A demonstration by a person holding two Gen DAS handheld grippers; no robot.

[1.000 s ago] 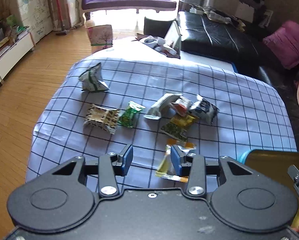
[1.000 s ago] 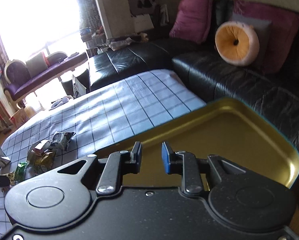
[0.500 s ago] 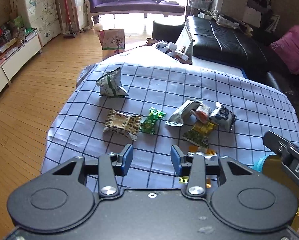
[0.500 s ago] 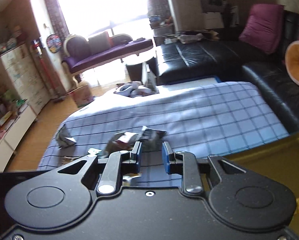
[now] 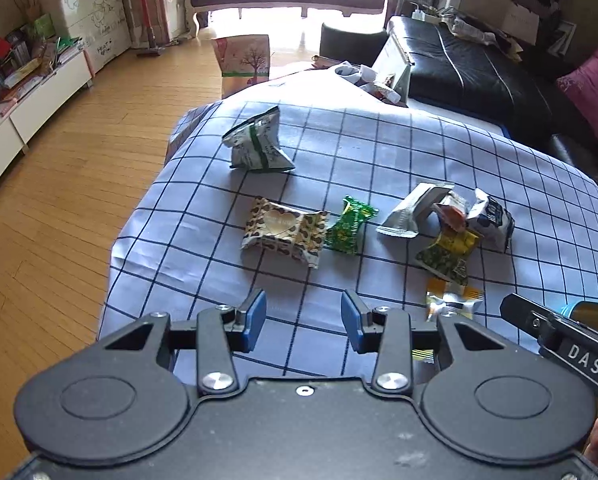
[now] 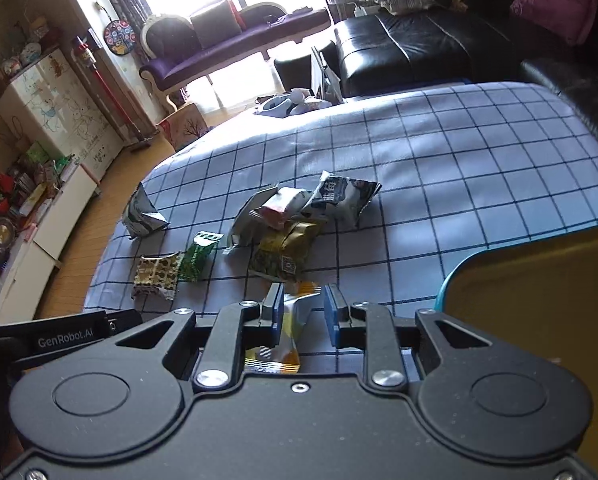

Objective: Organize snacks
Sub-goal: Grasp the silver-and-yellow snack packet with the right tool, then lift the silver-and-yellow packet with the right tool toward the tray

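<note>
eight snack packets lie on one checked cloth, beside one gold tray.

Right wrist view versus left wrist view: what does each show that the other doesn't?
Only the right wrist view shows the right gripper open astride the silver-and-yellow packet and much of the gold tray. Only the left wrist view shows the left gripper open over bare checked cloth. Both show the leopard-print packet and the green packet.
</note>
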